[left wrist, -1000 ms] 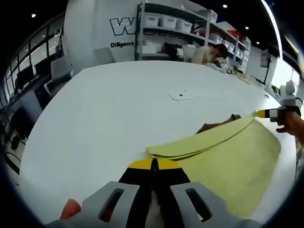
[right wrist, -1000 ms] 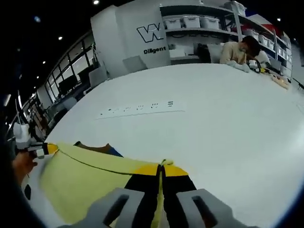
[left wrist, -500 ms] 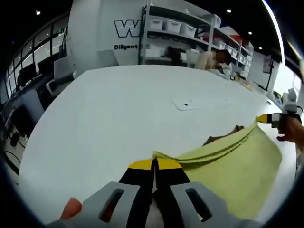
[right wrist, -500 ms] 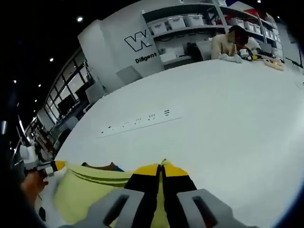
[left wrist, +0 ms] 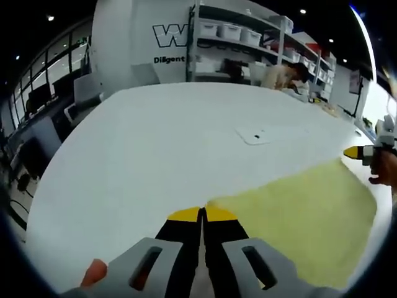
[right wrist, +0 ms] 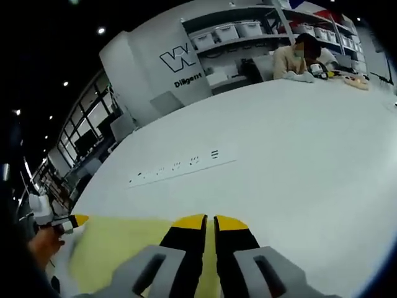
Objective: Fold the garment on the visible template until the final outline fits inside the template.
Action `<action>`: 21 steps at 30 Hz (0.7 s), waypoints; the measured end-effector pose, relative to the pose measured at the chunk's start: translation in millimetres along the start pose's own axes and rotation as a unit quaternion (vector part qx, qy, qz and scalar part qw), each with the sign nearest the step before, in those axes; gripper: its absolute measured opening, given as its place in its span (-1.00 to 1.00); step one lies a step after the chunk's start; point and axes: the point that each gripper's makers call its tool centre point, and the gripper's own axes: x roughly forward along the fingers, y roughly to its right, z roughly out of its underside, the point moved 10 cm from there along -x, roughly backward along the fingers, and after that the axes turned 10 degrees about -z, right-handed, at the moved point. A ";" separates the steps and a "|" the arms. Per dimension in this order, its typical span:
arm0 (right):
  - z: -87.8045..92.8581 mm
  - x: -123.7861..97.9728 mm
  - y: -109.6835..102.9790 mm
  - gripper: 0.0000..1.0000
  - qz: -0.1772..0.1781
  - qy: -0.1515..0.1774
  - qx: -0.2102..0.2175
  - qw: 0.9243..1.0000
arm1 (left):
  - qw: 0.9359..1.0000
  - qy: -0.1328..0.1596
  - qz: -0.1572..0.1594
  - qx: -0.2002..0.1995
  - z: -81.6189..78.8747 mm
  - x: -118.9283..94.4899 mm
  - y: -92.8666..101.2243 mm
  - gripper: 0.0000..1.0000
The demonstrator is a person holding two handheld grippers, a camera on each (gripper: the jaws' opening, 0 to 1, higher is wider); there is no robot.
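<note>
left gripper view: the left gripper (left wrist: pixel 201 214) at bottom centre has its jaws pressed together on the near corner of the yellow garment (left wrist: pixel 304 217), which spreads flat toward lower right. the white table (left wrist: pixel 155 136) lies bare above and left. right gripper view: the right gripper (right wrist: pixel 209 221) has a thin slit between its jaws, with the garment (right wrist: pixel 118 245) edge in it; i cannot tell if it grips.

Low over shared table (left wrist: pixel 142 143), perhaps tilted.
</note>
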 end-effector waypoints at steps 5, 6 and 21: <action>2.7 1.3 0.1 -0.98 0.003 -0.012 -0.012 1.000 | 1.000 -0.002 0.002 0.010 1.6 -1.4 1.7 -1.00; 2.7 0.8 -0.4 -0.98 0.002 -0.013 -0.014 1.000 | 1.000 -0.003 0.002 0.009 1.6 -1.8 1.6 -1.00; -9.6 -26.6 -22.0 -0.96 -0.002 -0.013 -0.074 0.997 | 0.999 0.026 0.013 0.018 -12.2 -39.3 0.8 -1.00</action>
